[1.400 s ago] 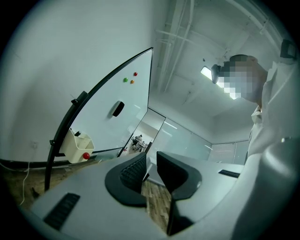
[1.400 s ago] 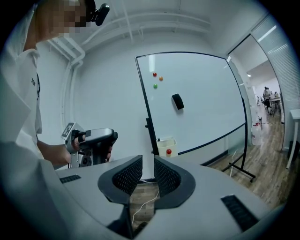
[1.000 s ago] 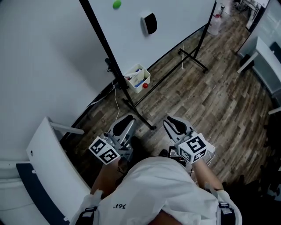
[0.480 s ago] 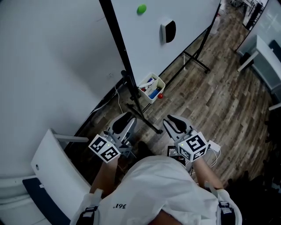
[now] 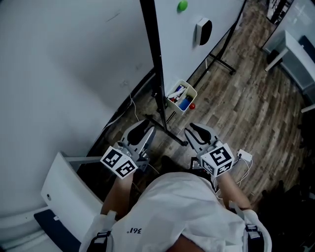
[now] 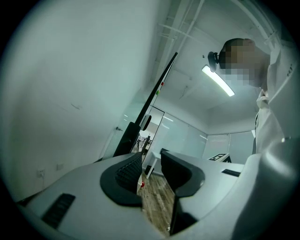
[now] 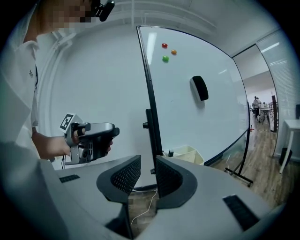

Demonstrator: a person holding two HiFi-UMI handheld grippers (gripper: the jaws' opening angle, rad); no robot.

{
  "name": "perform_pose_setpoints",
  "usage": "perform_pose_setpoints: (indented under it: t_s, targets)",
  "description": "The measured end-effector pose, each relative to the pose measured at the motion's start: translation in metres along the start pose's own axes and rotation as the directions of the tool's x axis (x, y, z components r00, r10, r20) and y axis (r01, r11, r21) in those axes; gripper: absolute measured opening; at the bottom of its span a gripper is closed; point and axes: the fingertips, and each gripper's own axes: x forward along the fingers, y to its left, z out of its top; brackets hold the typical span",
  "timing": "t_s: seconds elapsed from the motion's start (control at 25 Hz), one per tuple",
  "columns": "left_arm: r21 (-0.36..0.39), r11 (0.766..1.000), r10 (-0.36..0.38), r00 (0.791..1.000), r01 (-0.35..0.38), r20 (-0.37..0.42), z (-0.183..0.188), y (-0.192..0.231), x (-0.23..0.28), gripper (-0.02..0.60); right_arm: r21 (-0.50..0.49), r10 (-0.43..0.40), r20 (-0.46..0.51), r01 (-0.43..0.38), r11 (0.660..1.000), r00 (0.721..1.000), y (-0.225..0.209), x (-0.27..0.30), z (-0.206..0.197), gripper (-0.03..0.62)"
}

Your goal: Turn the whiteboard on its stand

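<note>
The whiteboard [image 5: 216, 12] stands on a black wheeled stand, its near upright post [image 5: 155, 59] right ahead of me. A green magnet [image 5: 182, 6] and a black eraser [image 5: 203, 30] stick to the board, and a marker basket [image 5: 182, 97] hangs low on the frame. My left gripper [image 5: 142, 133] is open and empty, just left of the stand's foot [image 5: 170, 134]. My right gripper [image 5: 194, 130] is just right of the foot, jaws opening with nothing between them. In the right gripper view the post [image 7: 151, 93] rises beyond the gripper [image 7: 147, 164]. The left gripper view shows that gripper [image 6: 151, 161] and the board edge-on [image 6: 159, 89].
A plain wall [image 5: 64, 59] runs close along the left. A white panel [image 5: 59, 187] stands at the lower left. A cable [image 5: 130, 106] trails over the wooden floor, with a small red ball [image 5: 192, 106] by the basket. A white table [image 5: 295, 49] is at the far right.
In the head view the post, basket and eraser have slid right and look steeper. Both grippers stay low in front of the body, a little nearer the stand's foot.
</note>
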Motion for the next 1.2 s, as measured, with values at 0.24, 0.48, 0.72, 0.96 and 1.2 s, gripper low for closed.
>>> perform_pose_setpoints:
  t_s: [0.24, 0.48, 0.72, 0.96, 1.2]
  targets:
    - [0.0, 1.0, -0.009, 1.0, 0.009, -0.019, -0.001, 0.014, 0.002, 0.132, -0.002, -0.019, -0.014, 0.019, 1.0, 1.0, 0.0, 0.016, -0.002, 0.104]
    - [0.035, 0.999, 0.008, 1.0, -0.007, -0.014, 0.001, 0.02, 0.015, 0.15, -0.023, -0.003, -0.035, 0.002, 1.0, 0.999, -0.008, 0.027, -0.008, 0.107]
    - [0.083, 0.996, 0.026, 1.0, -0.026, -0.003, 0.01, 0.031, 0.029, 0.164, -0.055, 0.022, -0.056, -0.025, 0.998, 0.998, -0.014, 0.04, -0.009, 0.11]
    - [0.114, 0.993, 0.038, 0.999, -0.037, 0.001, 0.019, 0.04, 0.046, 0.17, -0.069, 0.028, -0.072, -0.033, 0.997, 0.997, -0.023, 0.05, -0.01, 0.112]
    - [0.152, 0.986, 0.065, 0.998, -0.065, 0.0, 0.03, 0.05, 0.069, 0.195, -0.102, 0.016, -0.091, -0.026, 0.994, 0.996, -0.033, 0.065, -0.011, 0.121]
